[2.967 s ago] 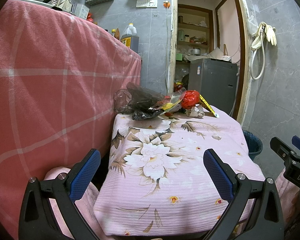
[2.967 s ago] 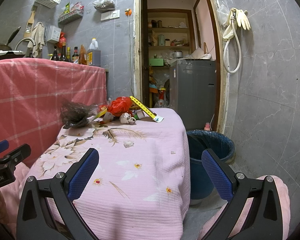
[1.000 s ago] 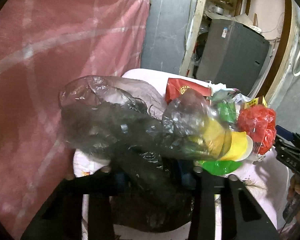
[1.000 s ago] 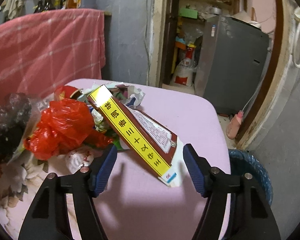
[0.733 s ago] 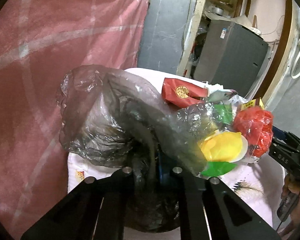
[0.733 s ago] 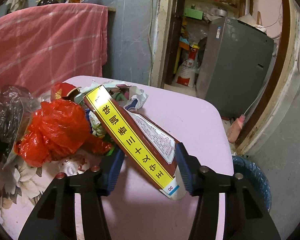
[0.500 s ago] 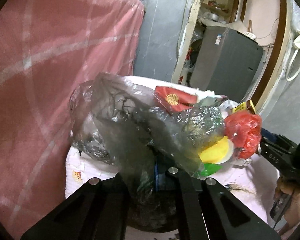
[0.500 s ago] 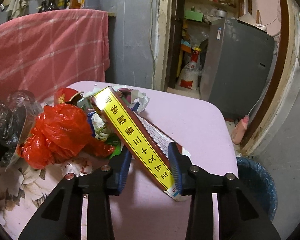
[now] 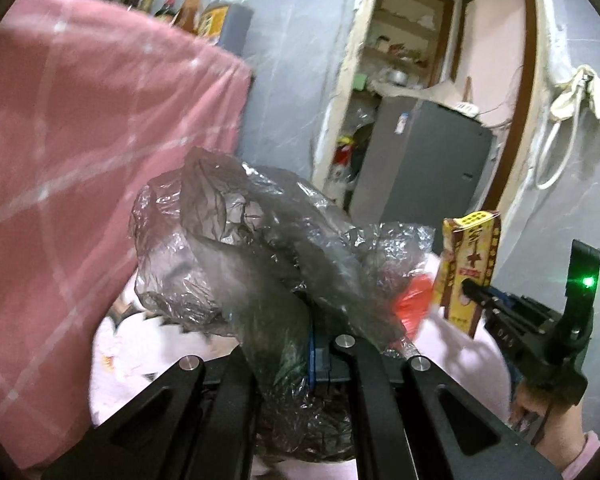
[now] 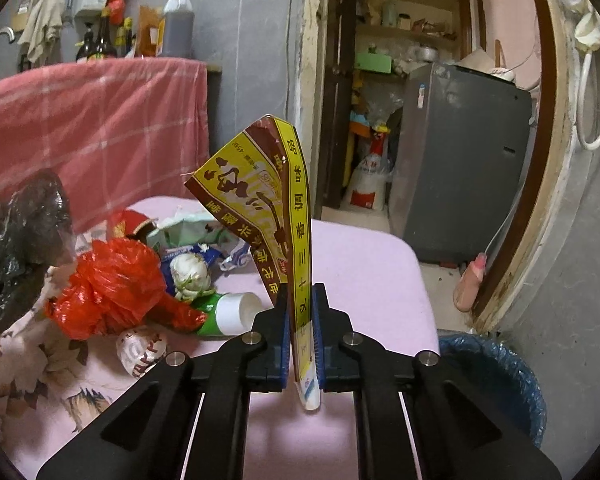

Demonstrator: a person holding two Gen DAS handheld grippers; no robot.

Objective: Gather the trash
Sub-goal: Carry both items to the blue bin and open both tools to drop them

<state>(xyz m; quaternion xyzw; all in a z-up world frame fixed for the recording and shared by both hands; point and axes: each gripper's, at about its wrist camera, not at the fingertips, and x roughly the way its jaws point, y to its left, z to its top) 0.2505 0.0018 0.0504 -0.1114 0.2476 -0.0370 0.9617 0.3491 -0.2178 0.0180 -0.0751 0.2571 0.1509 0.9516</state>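
Right gripper (image 10: 302, 344) clenched on the flattened box (image 10: 268, 208), long axis upright above the tabletop (image 10: 364, 264), bin (image 10: 500, 376) just right-below; left gripper (image 9: 300, 344) clenched on grey plastic bag (image 9: 240, 240), farther off.

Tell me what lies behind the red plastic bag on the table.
Behind the red plastic bag lie a red packet, a pale green wrapper, a crumpled white ball and a blue wrapper. The bag hides whatever is directly under it.
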